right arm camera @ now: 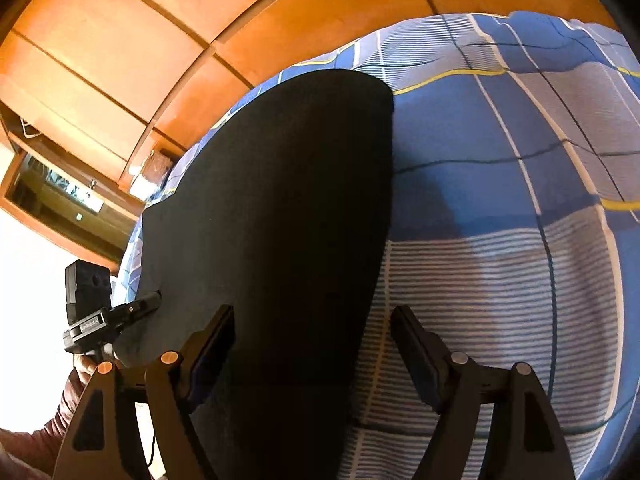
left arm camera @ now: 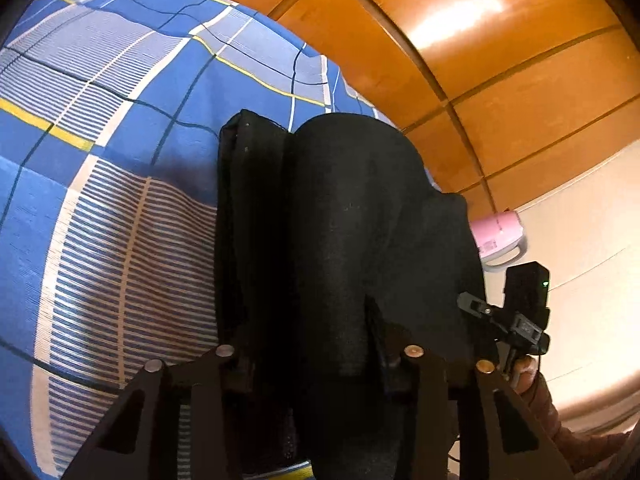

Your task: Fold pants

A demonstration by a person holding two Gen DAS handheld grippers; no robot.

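Note:
Black pants (left arm camera: 340, 220) lie on a bed with a blue checked sheet (left arm camera: 100, 160). In the left wrist view the cloth is bunched and lifted between the fingers of my left gripper (left arm camera: 316, 364), which is shut on it. In the right wrist view the pants (right arm camera: 272, 220) lie flat as a long dark shape. My right gripper (right arm camera: 312, 344) is open, its left finger (right arm camera: 216, 344) over the cloth and its right finger (right arm camera: 412, 348) over the sheet (right arm camera: 500, 280). The other gripper shows at each view's edge.
Orange wooden wardrobe doors (left arm camera: 480, 60) stand behind the bed. A pink object (left arm camera: 498, 236) lies beyond the pants at the bed's edge. A dark open shelf (right arm camera: 52, 196) shows at the left of the right wrist view.

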